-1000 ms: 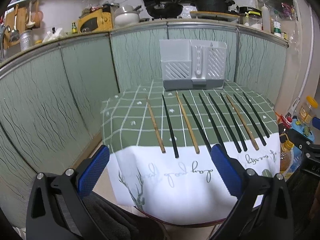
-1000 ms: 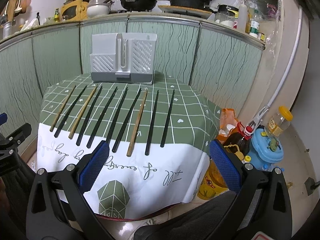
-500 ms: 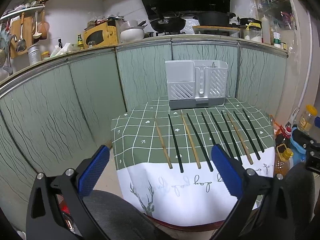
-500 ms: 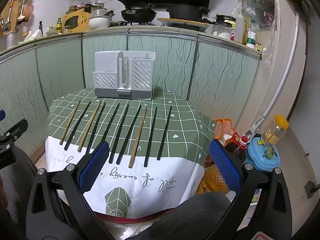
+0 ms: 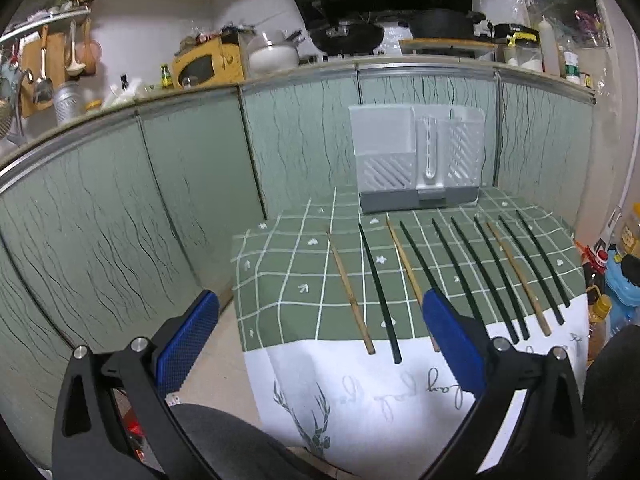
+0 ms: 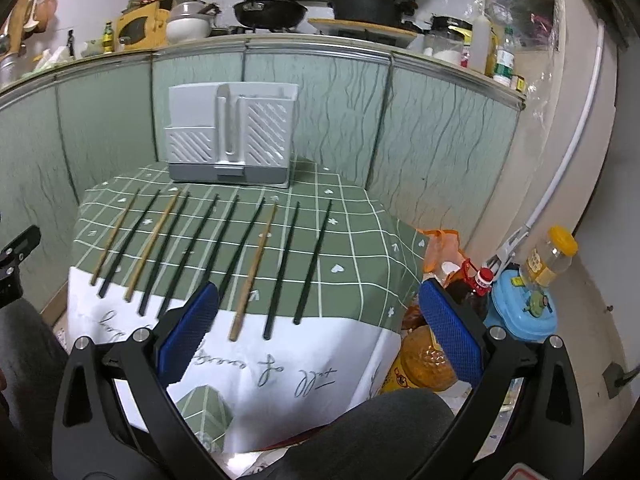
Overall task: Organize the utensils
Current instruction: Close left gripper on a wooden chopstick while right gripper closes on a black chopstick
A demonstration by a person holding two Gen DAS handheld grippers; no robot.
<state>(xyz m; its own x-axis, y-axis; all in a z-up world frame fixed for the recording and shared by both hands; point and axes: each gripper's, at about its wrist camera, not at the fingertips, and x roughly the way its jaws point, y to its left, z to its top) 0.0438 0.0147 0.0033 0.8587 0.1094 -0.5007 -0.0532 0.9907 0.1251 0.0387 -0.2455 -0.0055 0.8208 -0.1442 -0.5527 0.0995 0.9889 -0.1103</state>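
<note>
Several chopsticks, black (image 5: 378,288) and wooden (image 5: 350,292), lie side by side on a green checked tablecloth (image 5: 288,280). They also show in the right wrist view (image 6: 252,272). A white and grey utensil holder (image 5: 416,160) stands at the table's back edge, also in the right wrist view (image 6: 232,136). My left gripper (image 5: 320,336) is open and empty, in front of the table's left near corner. My right gripper (image 6: 318,328) is open and empty, in front of the table's right near edge.
Green panelled cabinet fronts (image 5: 160,200) surround the table. Bottles, a jar and a blue container (image 6: 524,304) stand on the floor to the table's right. An orange bag (image 6: 428,356) sits below the table edge. A counter with pans and jars (image 6: 280,12) runs behind.
Both grippers have shifted: the left view now sits closer and more to the left of the table, the right view closer and lower. Both stay open and empty.
</note>
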